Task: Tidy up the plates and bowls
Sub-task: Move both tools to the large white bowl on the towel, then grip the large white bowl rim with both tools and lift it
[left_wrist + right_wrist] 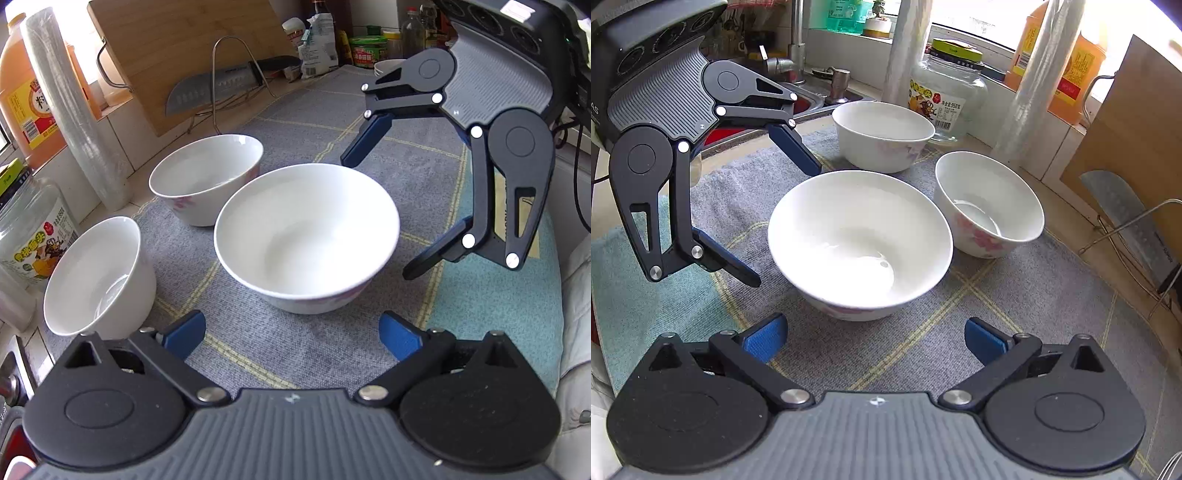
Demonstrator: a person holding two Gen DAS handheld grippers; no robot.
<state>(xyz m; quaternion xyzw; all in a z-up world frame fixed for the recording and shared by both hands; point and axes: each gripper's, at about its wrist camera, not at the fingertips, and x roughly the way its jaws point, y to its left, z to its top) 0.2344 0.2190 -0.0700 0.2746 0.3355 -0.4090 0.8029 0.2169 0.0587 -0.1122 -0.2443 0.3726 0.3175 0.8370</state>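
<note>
Three white bowls stand upright on a grey checked mat (pixel 295 354). The large bowl (pixel 306 240) (pixel 858 240) is in the middle. A smaller bowl (pixel 205 177) (pixel 988 203) stands behind it and another (pixel 96 275) (pixel 882 134) nearer the jar. My left gripper (pixel 291 334) (pixel 786 225) is open and empty, just short of the large bowl. My right gripper (pixel 875 338) (pixel 376 218) is open and empty on the bowl's other side, its fingers apart beside the rim.
A glass jar (pixel 945 96), a film roll (pixel 70 110) and an orange bottle (pixel 33 92) line the wall. A cutting board (pixel 192 55) and cleaver (pixel 218 88) lean in a wire rack. A sink (pixel 809 99) lies past the mat. Condiment bottles (pixel 365 48) stand at the back.
</note>
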